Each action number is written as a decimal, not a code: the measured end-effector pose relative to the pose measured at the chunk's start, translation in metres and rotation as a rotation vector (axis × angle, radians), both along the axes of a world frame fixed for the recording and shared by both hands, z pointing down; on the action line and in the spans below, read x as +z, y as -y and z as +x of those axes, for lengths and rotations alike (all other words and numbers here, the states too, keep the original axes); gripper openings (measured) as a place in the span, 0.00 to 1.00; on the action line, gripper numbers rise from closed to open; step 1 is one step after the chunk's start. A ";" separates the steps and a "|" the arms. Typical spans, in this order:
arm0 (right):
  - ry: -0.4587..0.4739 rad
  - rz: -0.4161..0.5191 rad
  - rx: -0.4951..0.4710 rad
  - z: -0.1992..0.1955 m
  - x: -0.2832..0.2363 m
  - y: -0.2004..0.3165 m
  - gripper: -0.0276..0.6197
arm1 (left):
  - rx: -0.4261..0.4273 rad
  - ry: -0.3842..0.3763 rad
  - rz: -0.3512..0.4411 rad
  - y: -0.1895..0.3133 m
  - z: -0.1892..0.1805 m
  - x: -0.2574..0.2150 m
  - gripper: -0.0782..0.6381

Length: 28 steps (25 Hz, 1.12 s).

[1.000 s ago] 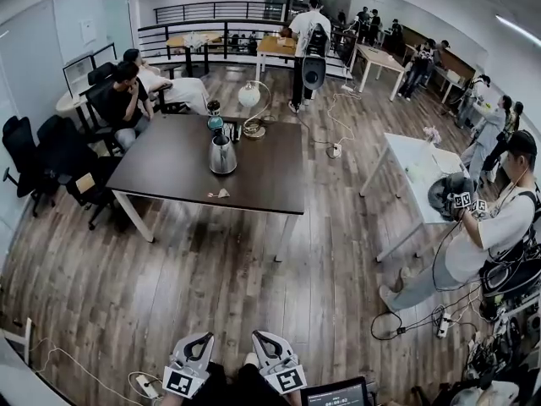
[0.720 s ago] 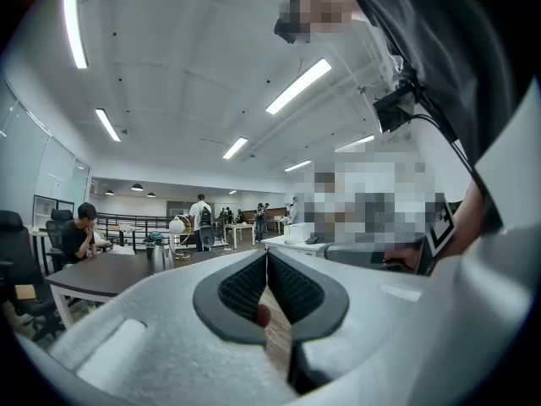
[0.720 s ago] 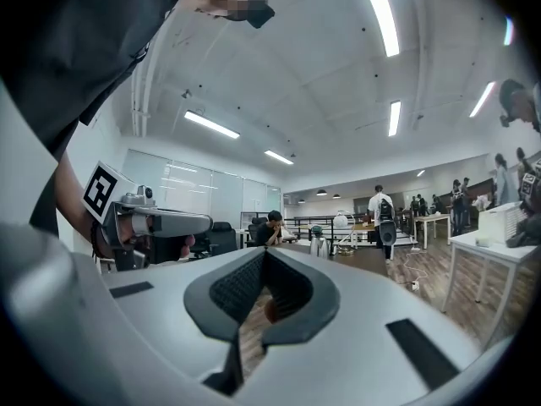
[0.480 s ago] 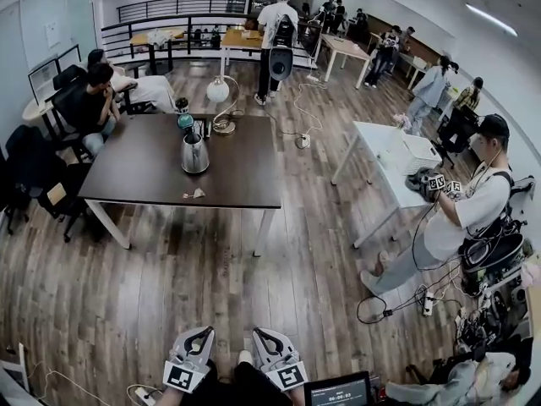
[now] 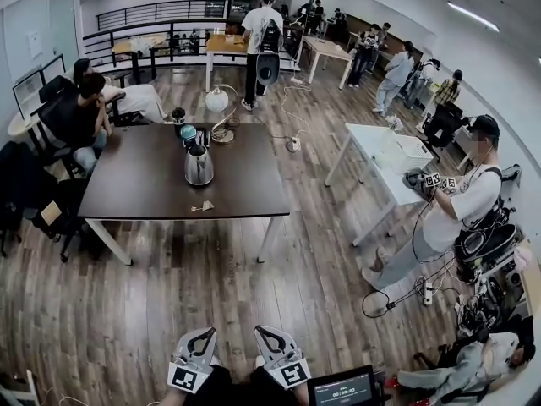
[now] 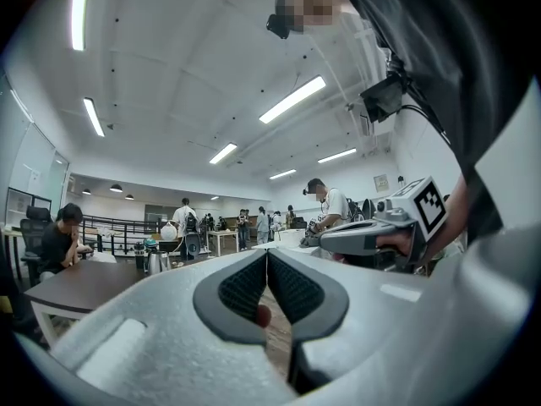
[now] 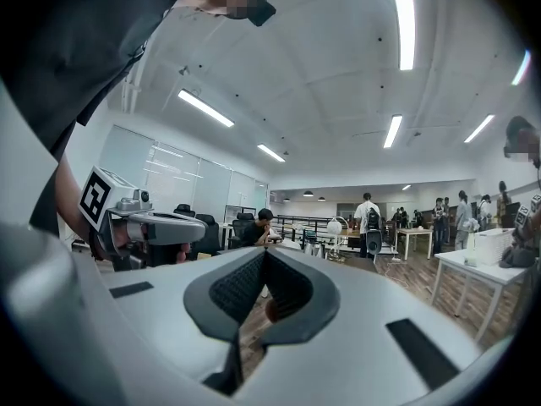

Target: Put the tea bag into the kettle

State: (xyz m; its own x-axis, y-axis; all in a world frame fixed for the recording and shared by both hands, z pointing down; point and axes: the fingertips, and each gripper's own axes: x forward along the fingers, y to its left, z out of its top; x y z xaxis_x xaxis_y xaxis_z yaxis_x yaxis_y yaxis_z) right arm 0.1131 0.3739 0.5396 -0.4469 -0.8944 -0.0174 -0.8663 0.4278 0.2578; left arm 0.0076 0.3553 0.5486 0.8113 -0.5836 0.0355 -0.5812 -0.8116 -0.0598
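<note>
A steel kettle (image 5: 199,167) stands on the dark table (image 5: 245,184), far ahead of me in the head view. The tea bag (image 5: 201,206) lies flat on the table near its front edge, just in front of the kettle. My left gripper (image 5: 203,337) and right gripper (image 5: 265,336) are held low against my body, side by side over the wood floor and far from the table. In the left gripper view the jaws (image 6: 268,255) meet with nothing between them, and the kettle (image 6: 155,262) shows small in the distance. The right gripper's jaws (image 7: 265,255) are likewise shut and empty.
A globe lamp (image 5: 218,101) and cups stand behind the kettle. Two people sit at the table's far left (image 5: 80,112), beside black chairs (image 5: 21,176). A white table (image 5: 385,155), a standing person with grippers (image 5: 461,210) and floor cables (image 5: 397,299) are on the right.
The head view has swung, so the table and kettle have drifted left and slightly lower in the picture. Both grippers stay shut at the bottom edge.
</note>
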 end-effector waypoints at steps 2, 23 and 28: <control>-0.002 -0.002 0.007 -0.017 0.001 0.012 0.05 | 0.007 -0.010 -0.006 0.012 -0.017 0.001 0.11; 0.170 -0.118 -0.011 -0.037 0.021 0.105 0.05 | -0.025 -0.025 0.052 0.096 -0.024 -0.009 0.11; 0.185 -0.121 -0.041 -0.012 0.019 0.135 0.05 | -0.066 0.009 0.043 0.119 -0.001 -0.010 0.11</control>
